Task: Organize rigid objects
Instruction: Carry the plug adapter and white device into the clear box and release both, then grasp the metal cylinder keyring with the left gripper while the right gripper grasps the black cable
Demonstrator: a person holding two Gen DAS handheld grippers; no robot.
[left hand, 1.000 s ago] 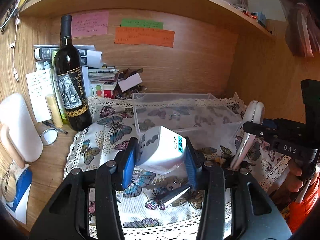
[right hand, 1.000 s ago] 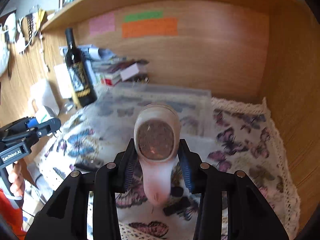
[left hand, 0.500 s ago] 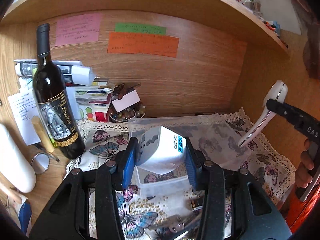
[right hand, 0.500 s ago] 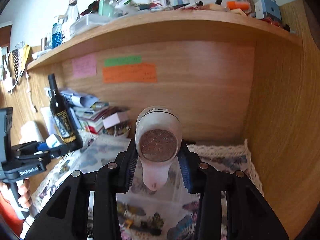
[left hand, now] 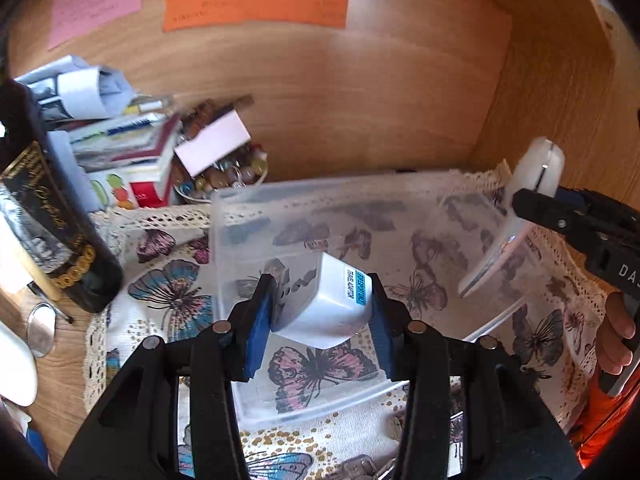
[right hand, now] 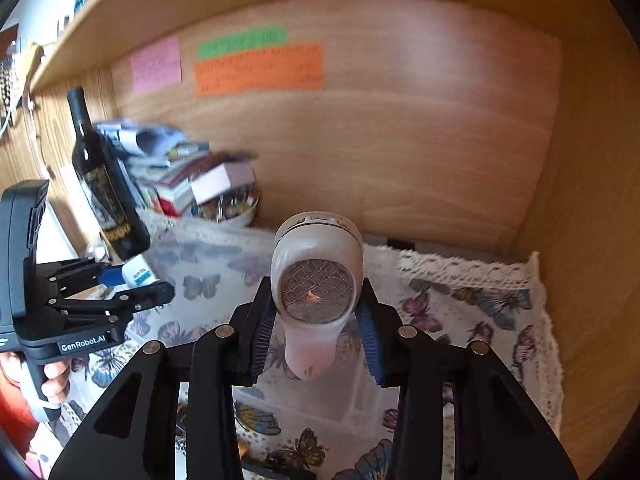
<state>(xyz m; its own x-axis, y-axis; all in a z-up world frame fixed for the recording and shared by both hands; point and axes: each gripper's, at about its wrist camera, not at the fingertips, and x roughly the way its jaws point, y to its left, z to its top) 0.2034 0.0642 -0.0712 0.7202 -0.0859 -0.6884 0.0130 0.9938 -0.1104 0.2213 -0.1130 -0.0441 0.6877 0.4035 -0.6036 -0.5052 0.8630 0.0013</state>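
My left gripper (left hand: pixel 322 312) is shut on a white plug adapter (left hand: pixel 326 304) with a blue label and holds it over the near part of a clear plastic bin (left hand: pixel 224 240) on the butterfly cloth. My right gripper (right hand: pixel 316 328) is shut on a pale lint shaver (right hand: pixel 316 280) with a round metal mesh face, held above the same bin (right hand: pixel 340 412). In the left wrist view the shaver (left hand: pixel 532 176) hangs over the bin's right rim. In the right wrist view the left gripper (right hand: pixel 132 284) with the adapter (right hand: pixel 138 274) is at the left.
A dark wine bottle (left hand: pixel 44 216) stands left of the bin, with a pile of papers and books (left hand: pixel 120 140) and a bowl of small items (left hand: pixel 224 176) behind. Small loose objects (left hand: pixel 360 468) lie on the cloth in front. Wooden walls close the back and right.
Both grippers have moved forward and down toward the bin. The adapter now hangs over the bin's inside, and the shaver has dropped to the bin's right rim. Both grips are unchanged.
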